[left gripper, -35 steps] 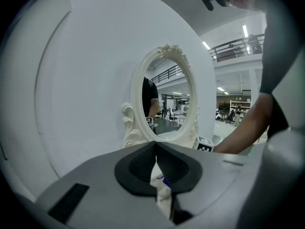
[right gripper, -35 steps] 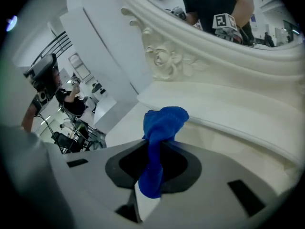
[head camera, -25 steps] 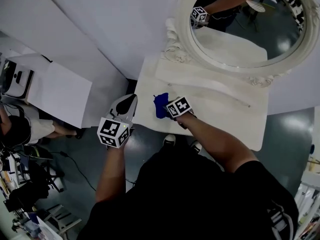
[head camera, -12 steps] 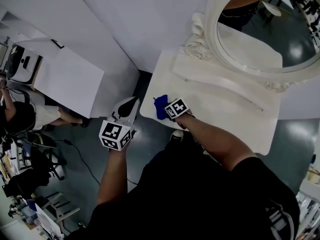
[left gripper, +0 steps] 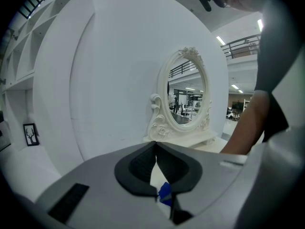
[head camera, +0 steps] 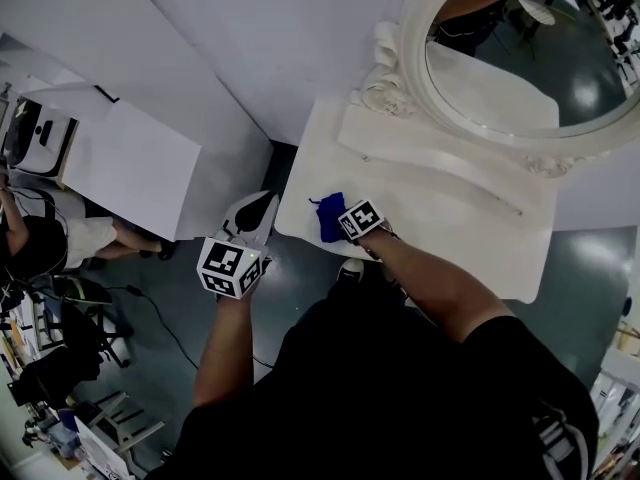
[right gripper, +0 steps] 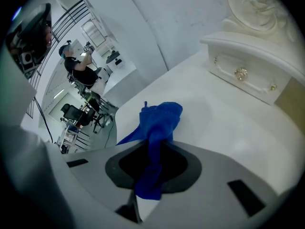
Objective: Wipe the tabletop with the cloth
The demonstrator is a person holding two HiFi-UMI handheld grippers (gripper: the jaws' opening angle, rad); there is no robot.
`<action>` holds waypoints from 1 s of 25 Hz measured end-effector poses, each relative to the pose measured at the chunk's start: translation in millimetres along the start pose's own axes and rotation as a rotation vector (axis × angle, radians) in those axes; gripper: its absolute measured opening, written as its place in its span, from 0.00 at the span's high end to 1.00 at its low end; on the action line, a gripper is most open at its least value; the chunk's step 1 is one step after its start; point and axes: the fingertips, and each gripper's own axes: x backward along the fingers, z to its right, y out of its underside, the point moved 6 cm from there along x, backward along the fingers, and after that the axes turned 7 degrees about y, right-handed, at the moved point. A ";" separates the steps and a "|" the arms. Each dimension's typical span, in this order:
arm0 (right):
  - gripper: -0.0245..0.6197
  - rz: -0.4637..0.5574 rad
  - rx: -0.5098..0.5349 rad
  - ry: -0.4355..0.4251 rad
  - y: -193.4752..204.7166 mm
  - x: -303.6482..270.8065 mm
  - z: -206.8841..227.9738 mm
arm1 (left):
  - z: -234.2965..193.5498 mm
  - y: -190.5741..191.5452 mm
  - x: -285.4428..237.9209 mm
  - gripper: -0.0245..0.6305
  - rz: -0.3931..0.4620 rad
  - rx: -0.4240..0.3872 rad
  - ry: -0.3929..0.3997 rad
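Blue fabric cloth (right gripper: pixel 159 120) is clamped between the jaws of the right gripper (right gripper: pixel 155 163), its free end bunched on the white tabletop (head camera: pixel 450 228) at the near-left corner. Compared with one second earlier, the cloth occupies nearly the same corner position; judged from this, the stroke has covered little, and most of the surface remains to be wiped.

Left gripper (head camera: pixel 262 204) hangs off the table's left edge over the floor, jaws closed tip to tip on nothing.

Cream ornate-framed oval mirror (head camera: pixel 520 58) and its drawer base (right gripper: pixel 248 75) occupy the rear. These limit stroke travel toward the back.
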 end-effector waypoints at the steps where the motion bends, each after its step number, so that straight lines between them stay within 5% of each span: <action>1: 0.87 -0.001 -0.009 0.008 4.0 3.1 4.7 | 1.6 -1.8 -4.0 0.95 0.001 -0.004 0.008; 11: 0.87 -0.053 -0.094 0.082 65.1 50.9 68.5 | 36.8 -24.7 -65.2 0.95 0.004 -0.049 0.128; 25: 0.87 -0.065 -0.359 0.233 195.2 147.3 185.4 | 120.0 -63.6 -158.2 0.95 0.004 -0.132 0.322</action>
